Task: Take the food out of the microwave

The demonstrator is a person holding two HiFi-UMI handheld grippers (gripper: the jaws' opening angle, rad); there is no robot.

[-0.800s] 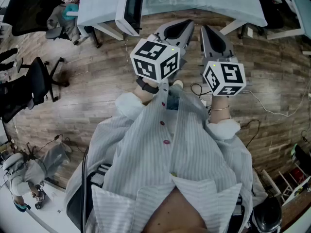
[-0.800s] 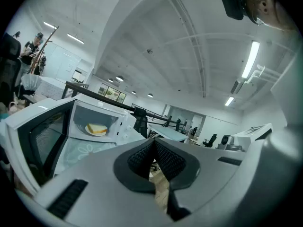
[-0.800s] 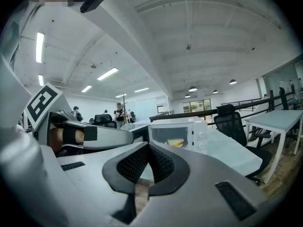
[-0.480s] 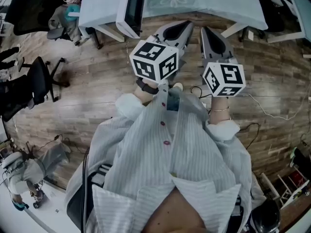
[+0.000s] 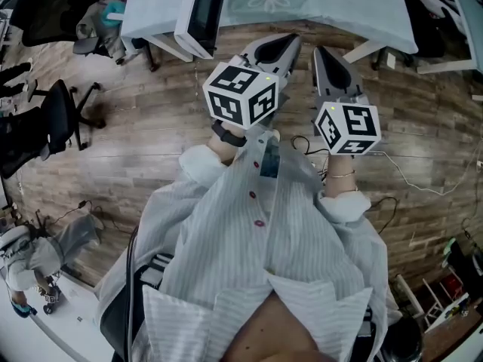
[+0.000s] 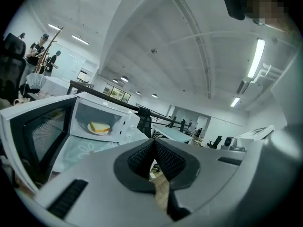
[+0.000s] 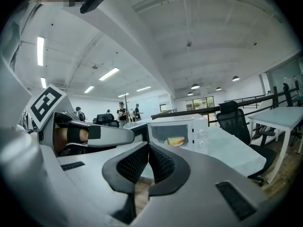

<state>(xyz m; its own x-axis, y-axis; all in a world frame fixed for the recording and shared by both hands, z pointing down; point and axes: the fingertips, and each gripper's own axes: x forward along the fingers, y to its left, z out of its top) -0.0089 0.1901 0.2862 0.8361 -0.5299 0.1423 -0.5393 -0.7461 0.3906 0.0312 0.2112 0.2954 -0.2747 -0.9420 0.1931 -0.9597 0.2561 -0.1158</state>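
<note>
Left gripper (image 6: 152, 150), right gripper (image 7: 147, 151): both are hovering with jaws together, clasping nothing. Food (image 6: 100, 126) is lying inside the far microwave (image 6: 127, 126), whose door (image 6: 35, 136) is hanging open.

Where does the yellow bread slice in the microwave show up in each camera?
Head view: not in it; only the open door of the white microwave shows, top left.
Left gripper view: yellow bread slice, left of centre, inside the cavity.
Right gripper view: the slice, just right of centre, inside the cavity.
Shared landmark: the white microwave.

Black office chair (image 5: 60, 115), wooden floor (image 5: 143, 130), table (image 5: 355, 6)
</note>
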